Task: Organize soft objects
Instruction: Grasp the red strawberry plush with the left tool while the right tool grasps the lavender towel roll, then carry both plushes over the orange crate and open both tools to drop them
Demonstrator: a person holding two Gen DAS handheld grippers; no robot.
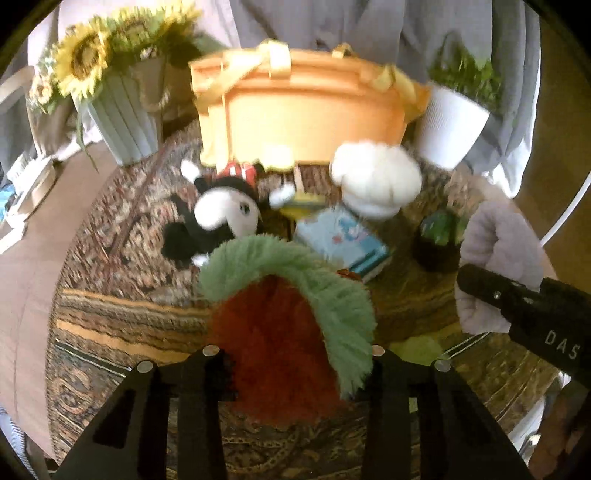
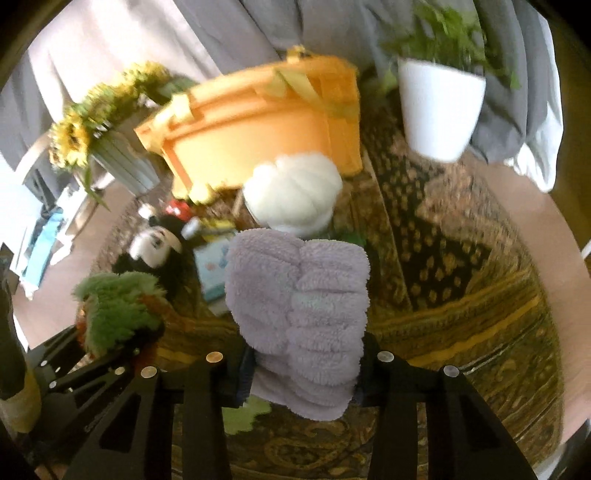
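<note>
- The left gripper (image 1: 295, 354) pinches a fuzzy red-and-green plush (image 1: 284, 314) between its two black fingers; the green fringe arches over the red body and droops toward 4 o'clock.
- The right gripper (image 2: 299, 358) clamps a folded lilac towel (image 2: 299, 314), which stands up from the fingers and fills the middle of the right wrist view.
- In the left wrist view, that same towel and its gripper sit at 3 o'clock, well apart from the red-and-green plush.
- An orange basket (image 1: 306, 110) with yellow handles stands on the patterned rug (image 1: 122, 306) at 12 o'clock; its inside is hidden from both cameras.
- A white plush (image 1: 376, 177) lies just in front of the basket, at 1 o'clock from the left gripper.
- A black-and-white mouse doll (image 1: 218, 218) lies on the rug at 11 o'clock, close to the basket's front edge.
- A light-blue book (image 1: 343, 240) rests on the rug between the mouse doll and the white plush.
- A small dark pot with green leaves (image 1: 439, 236) sits at 2 o'clock, just beside the towel.
- A grey ribbed vase of sunflowers (image 1: 118, 110) stands at 10 o'clock beside the basket.
- A white pot with a green plant (image 1: 454, 125) stands at 1 o'clock on the basket's other side.
- Grey curtains (image 1: 369, 22) hang behind everything.
</note>
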